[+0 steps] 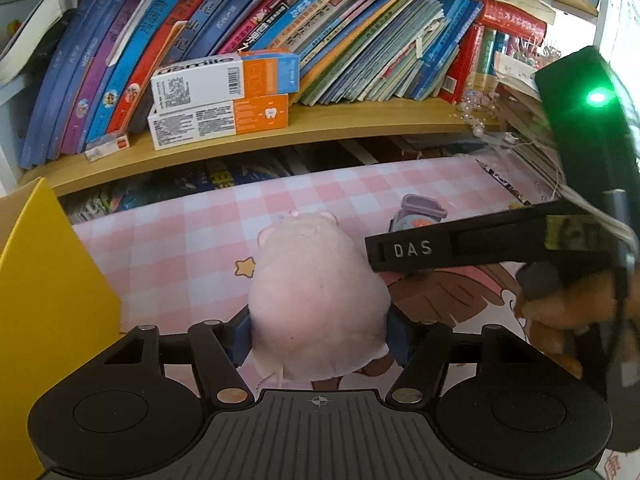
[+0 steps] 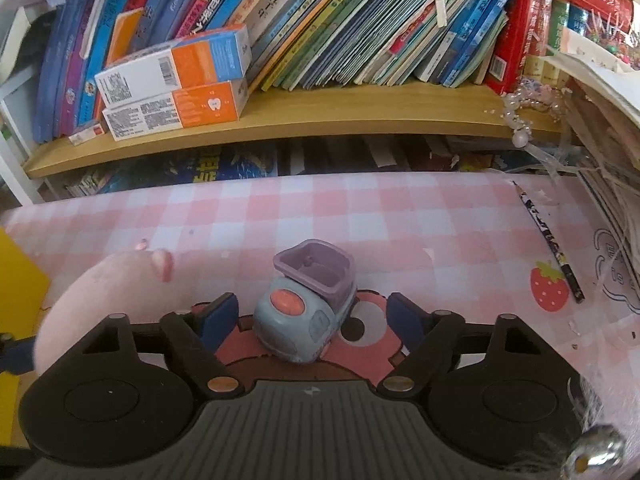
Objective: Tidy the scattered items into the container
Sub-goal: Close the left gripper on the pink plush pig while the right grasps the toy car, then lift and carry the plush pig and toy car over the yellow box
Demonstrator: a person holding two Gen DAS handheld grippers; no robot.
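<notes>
A pink plush toy (image 1: 316,292) lies on the pink checked mat, and my left gripper (image 1: 320,336) is shut on it, its blue pads pressing into both sides. The plush also shows at the left edge of the right wrist view (image 2: 100,296). A small grey-blue toy car (image 2: 304,316) with a purple tub and an orange button stands between the pads of my right gripper (image 2: 312,318), which is open with a gap on each side. In the left wrist view one black finger (image 1: 400,250) of the right gripper reaches in beside the car (image 1: 420,212). The yellow container (image 1: 44,280) stands at the left.
A wooden shelf (image 2: 340,108) full of leaning books runs along the back, with two toothpaste boxes (image 1: 224,96) stacked on it. A pencil (image 2: 548,240) lies on the mat at the right. Beads (image 2: 520,112) and paper piles crowd the right edge.
</notes>
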